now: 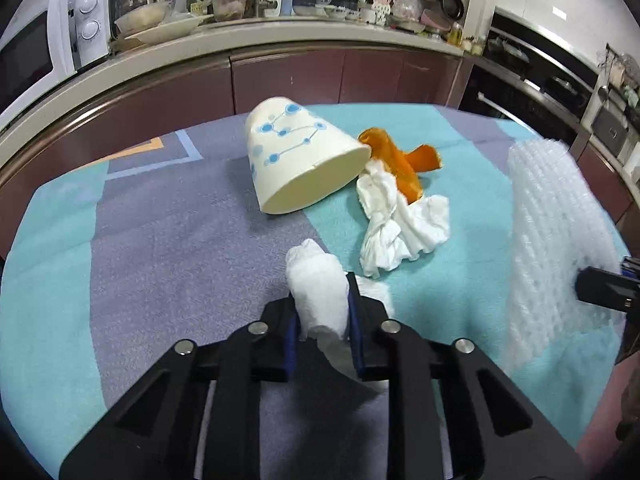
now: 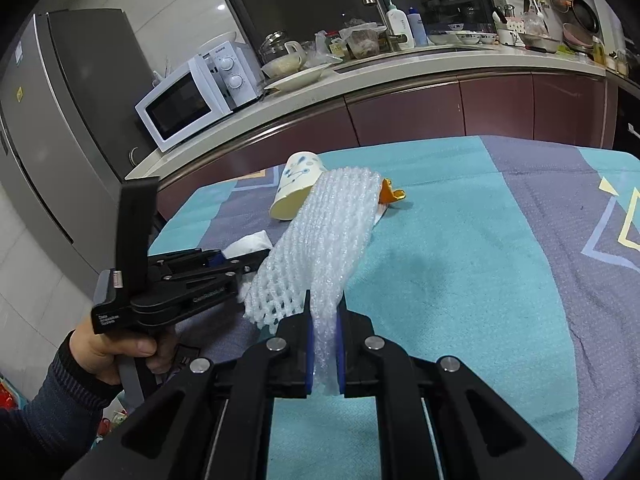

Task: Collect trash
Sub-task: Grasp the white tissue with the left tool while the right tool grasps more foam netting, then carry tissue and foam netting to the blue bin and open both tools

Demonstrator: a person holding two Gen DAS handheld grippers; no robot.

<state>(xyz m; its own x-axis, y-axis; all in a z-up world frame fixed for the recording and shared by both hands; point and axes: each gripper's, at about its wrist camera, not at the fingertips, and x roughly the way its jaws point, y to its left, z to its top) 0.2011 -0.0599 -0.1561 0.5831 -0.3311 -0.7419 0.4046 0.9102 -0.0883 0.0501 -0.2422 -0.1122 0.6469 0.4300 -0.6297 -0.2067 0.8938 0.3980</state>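
Pinched between the blue pads of my left gripper (image 1: 322,312) is a crumpled white tissue wad (image 1: 316,284), the jaws drawn in narrow around it at the near edge of the table. My right gripper (image 2: 323,344) is clamped tight on one end of a white foam fruit net (image 2: 320,240), which hangs out ahead of the fingers and looks lifted clear of the striped teal and grey cloth (image 2: 480,280).

Both tools are loaded, so I judge this to be the carry-off stage of the pickup. Next I must lift both pieces away and find somewhere to drop them; I can see no bin in either view. The tissue is soft, so it may slip if I ease the squeeze.

Left on the cloth, farther off, I count three pieces:
- one paper cup (image 1: 300,160) lying on its side, mouth toward me
- one orange peel (image 1: 400,160) just right of the cup
- one more crumpled tissue (image 1: 400,224), touching the peel

That makes two tissues, one net, one cup and one peel in all.
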